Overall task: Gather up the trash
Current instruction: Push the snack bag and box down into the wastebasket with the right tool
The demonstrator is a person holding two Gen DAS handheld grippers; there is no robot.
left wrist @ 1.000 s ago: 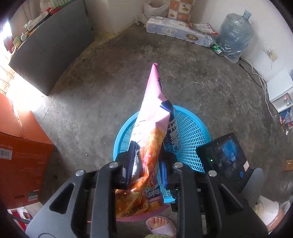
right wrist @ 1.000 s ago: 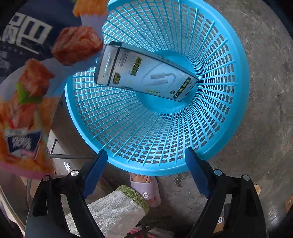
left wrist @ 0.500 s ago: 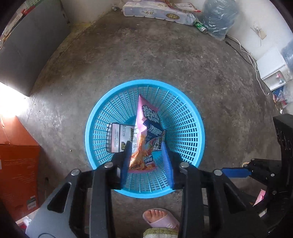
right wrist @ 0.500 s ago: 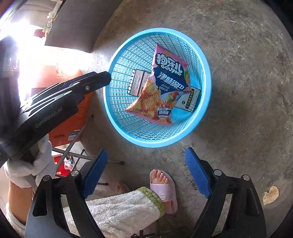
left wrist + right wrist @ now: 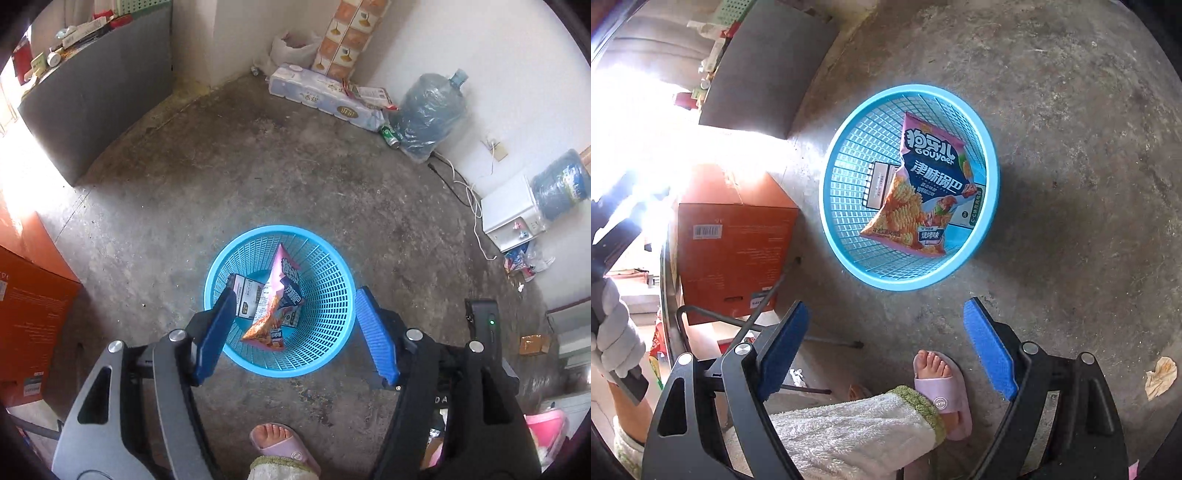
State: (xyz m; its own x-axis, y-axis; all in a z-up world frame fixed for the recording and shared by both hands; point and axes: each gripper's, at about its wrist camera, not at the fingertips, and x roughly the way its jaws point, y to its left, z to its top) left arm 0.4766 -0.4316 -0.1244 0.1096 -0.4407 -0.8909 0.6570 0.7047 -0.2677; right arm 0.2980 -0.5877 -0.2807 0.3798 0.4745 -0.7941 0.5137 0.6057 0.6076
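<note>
Harsh daylight floods in from the left, blowing out that edge in both views. The concrete floor (image 5: pixel 295 177) is evenly lit and sharp; the blue basket (image 5: pixel 991 206) casts a soft shadow rightward. Fisheye bending and dark vignetting ring the edges.

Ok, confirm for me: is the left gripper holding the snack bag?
No, the left gripper is open and empty; the snack bag lies in the blue basket.

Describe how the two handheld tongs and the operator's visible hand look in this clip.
Both tongs, left and right, have flat blue pads on black fingers, silver pivot bolts and cut-out linkage arms; the left's near arm looks grey. The other unit's black body shows a green light. The operator's hand wears a pale grey glove.
</note>
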